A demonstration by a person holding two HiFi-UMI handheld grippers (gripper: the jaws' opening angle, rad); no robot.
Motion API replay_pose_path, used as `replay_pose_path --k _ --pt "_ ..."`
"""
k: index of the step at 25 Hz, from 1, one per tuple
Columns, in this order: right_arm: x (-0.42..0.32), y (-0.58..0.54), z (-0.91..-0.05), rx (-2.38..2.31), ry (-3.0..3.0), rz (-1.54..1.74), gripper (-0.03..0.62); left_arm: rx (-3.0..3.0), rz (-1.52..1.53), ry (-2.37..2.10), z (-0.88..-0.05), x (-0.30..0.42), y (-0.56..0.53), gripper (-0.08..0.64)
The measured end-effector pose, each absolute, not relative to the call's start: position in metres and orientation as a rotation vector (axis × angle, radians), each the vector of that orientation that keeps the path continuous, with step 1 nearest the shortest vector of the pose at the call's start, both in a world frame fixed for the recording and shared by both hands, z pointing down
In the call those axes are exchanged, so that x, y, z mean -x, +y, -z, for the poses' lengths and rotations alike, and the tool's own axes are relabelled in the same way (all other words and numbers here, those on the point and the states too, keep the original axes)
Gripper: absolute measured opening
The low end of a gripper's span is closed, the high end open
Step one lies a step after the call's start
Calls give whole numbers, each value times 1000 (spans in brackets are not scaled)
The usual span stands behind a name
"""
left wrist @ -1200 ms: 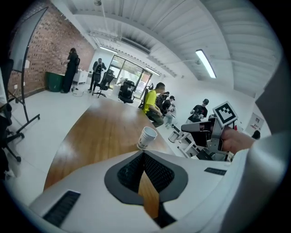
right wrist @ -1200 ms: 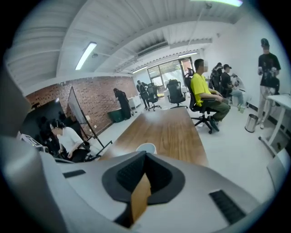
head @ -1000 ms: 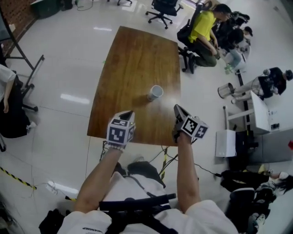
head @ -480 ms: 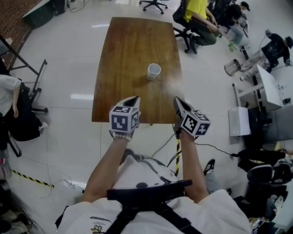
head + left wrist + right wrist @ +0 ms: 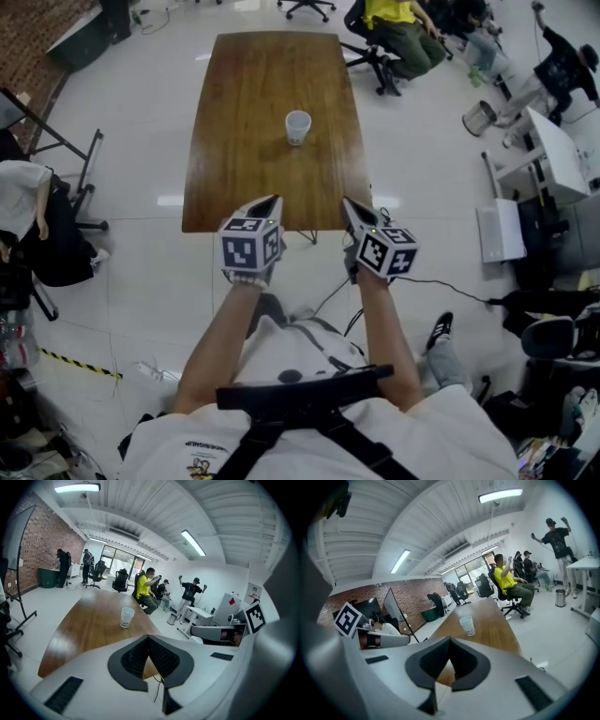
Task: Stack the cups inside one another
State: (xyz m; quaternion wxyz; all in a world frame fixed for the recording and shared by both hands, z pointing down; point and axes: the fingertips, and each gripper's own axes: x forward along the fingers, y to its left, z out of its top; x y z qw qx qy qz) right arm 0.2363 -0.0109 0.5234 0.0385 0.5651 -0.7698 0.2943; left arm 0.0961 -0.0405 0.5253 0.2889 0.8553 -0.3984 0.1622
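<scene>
White cup (image 5: 297, 127), upright, mouth open to the top. It stands on the table (image 5: 244, 141), right of centre.

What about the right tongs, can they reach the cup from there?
Probably not yet. The right tongs are shut and near the table's closest edge, while the cup stands far off mid-table. Nothing blocks the way, so stepping closer should do it.

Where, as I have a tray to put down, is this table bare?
Nearly all the table is bare: the near half up to the cup, the left side beside it, the far end behind it. Only the cup takes room.
</scene>
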Motion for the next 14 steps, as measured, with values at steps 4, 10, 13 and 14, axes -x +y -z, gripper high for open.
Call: replay_pose_path --k 4,10,13,14 --pt "-237 7 -530 -1707 -2380 -925 -2 -2275 -451 -1076 -530 -99 -16 -5" --pt "-237 22 -532 -1699 -2403 -941 -2 -2271 -466 -1079 -536 -101 6 -4" --pt "-243 30 -530 -1702 -2412 -946 -2 -2276 -463 -1077 -533 -107 14 -5" --pt "-246 32 -528 -1705 -2414 -947 -2 -2279 -461 -1077 -532 -109 16 -5"
